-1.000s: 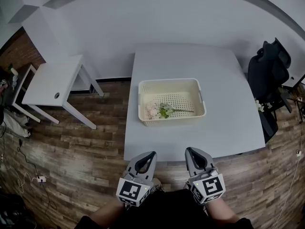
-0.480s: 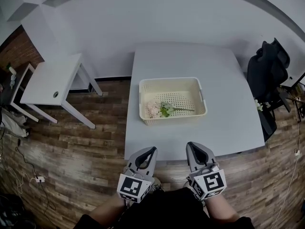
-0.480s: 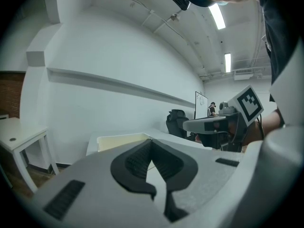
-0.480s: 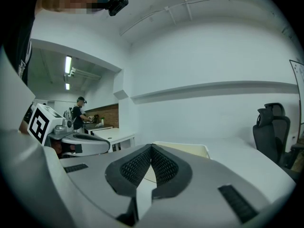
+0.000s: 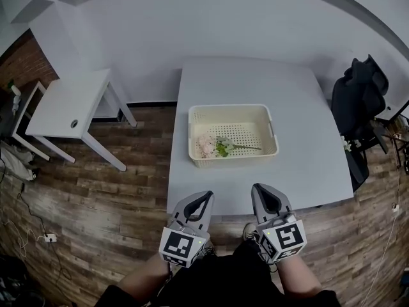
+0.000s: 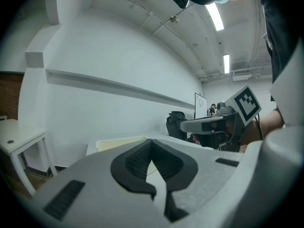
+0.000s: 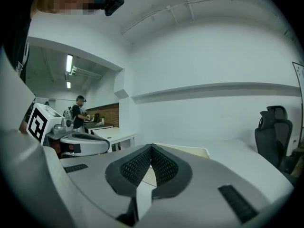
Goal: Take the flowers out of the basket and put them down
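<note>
The task has not yet begun. The flowers (image 5: pixel 212 146) lie inside the basket (image 5: pixel 233 161), at its left front corner, with the stem pointing right. The basket stands near the middle of the bench (image 5: pixel 249 82). The left gripper (image 5: pixel 203 200) and the right gripper (image 5: pixel 261 192) hover side by side at the near edge of the bench, well apart from the basket. Both sets of jaws are closed tip to tip, with nothing between them. Remaining steps: reach, grip the flowers, lift them out, and set them down.
</note>
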A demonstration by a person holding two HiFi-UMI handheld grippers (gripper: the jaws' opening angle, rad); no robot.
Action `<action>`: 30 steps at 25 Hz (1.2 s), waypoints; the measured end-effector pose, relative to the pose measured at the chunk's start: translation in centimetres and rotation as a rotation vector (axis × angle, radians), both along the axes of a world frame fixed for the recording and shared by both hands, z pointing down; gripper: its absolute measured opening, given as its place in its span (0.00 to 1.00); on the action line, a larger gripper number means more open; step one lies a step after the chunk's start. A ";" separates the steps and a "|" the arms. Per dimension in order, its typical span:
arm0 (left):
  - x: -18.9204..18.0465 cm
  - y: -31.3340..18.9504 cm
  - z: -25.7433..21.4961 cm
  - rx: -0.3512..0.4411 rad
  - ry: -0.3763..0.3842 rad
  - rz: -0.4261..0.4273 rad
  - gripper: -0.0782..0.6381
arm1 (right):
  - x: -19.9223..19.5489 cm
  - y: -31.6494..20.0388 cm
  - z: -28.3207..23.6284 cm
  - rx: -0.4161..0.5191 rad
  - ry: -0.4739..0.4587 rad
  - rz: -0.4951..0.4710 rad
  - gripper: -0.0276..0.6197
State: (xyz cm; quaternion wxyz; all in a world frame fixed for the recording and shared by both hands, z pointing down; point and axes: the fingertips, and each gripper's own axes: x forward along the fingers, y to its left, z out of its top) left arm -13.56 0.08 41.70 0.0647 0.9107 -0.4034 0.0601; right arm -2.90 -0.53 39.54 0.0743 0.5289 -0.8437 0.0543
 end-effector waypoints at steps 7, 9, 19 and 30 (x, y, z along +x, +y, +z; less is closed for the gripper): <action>0.3 -1.3 -0.2 0.006 0.001 -0.055 0.12 | 0.8 -3.1 -0.8 0.015 0.047 -0.069 0.07; 0.4 -1.9 -0.2 0.005 0.002 -0.078 0.12 | 1.0 -4.1 -0.7 0.010 0.057 -0.095 0.07; 2.5 -5.0 -0.5 -0.001 0.010 -0.163 0.12 | 2.4 -9.5 -0.5 0.006 0.123 -0.205 0.07; 4.7 -8.3 0.9 -0.039 0.006 -0.207 0.12 | 3.0 -15.0 2.5 -0.055 0.235 -0.327 0.07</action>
